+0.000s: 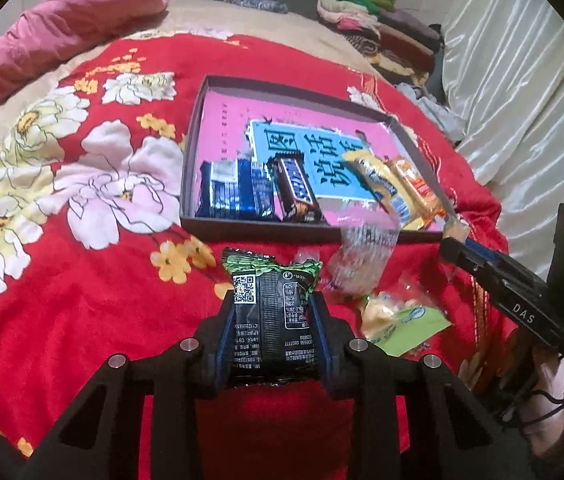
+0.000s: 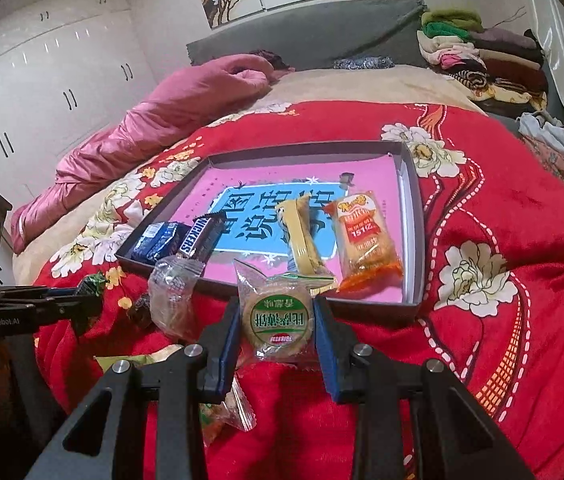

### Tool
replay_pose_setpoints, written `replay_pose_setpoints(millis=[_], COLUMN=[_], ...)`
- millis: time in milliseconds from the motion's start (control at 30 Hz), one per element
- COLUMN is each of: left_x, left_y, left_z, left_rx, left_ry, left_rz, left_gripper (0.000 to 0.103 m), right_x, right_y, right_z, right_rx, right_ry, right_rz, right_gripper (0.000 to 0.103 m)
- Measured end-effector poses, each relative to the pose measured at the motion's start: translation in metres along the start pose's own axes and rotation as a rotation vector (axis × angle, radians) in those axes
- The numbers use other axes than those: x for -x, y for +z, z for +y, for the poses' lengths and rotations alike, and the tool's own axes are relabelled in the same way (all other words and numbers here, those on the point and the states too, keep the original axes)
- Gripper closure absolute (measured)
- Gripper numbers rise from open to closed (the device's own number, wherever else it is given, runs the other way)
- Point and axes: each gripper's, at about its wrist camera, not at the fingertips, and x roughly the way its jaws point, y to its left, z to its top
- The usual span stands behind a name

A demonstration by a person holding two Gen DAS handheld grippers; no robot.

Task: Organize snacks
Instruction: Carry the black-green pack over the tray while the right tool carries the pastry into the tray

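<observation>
Snacks sit partly in a shallow box point(image 1: 218, 92) on a bed with a red floral blanket point(image 1: 94, 240), partly loose on the blanket in front of it.

Left wrist view: left hand-held gripper point(image 1: 274, 320) is clenched on a black-and-green packet point(image 1: 272, 320), blue pads pressing both sides, packet lifted clear of the blanket. Inside the box, near edge: blue packet point(image 1: 234, 192), Snickers bar point(image 1: 295, 192), yellow bar point(image 1: 381, 188), orange packet point(image 1: 413, 180) just beside it. Loose on the blanket: a clear-wrapped biscuit point(image 1: 361, 264), blurred, and a yellow-green packet point(image 1: 397, 320). Right hand-held gripper enters from the right, its tip near the box's near right corner.

Right wrist view: right hand-held gripper point(image 2: 278, 320) grasps a round cake in clear wrap point(image 2: 278, 316) with a green label, pads on both sides, held just before the box's near wall point(image 2: 361, 308). Same four snacks lie in the box: blue packet point(image 2: 158, 240), Snickers bar point(image 2: 198, 236), yellow bar point(image 2: 301, 240), orange packet point(image 2: 365, 240). Clear-wrapped biscuit point(image 2: 174, 292) rests left of the held cake. Left hand-held gripper point(image 2: 90, 292) shows at far left with the packet's green edge in its jaws. Pink quilt point(image 2: 142, 120) and folded clothes point(image 2: 481, 60) lie farther up the bed.
</observation>
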Motion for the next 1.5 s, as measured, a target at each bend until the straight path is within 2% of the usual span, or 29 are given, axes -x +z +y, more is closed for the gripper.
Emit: replay_pose_setpoints(millis=[767, 1500], left_x=[0.014, 0.012], left_y=[0.010, 0.042], left_z=[-0.008, -0.006], left_rx=[-0.016, -0.010], left_ry=[-0.007, 0.010], left_rz=[-0.085, -0.169], left_gripper=[0.068, 0.068], right_x=[0.010, 0.013], right_y=[0.009, 0.021], right_z=[-0.005, -0.015], right_rx=[-0.013, -0.022], right_ry=[-0.016, -0.039], right_rz=[-0.070, -0.134], right_gripper=[0.068, 0.068])
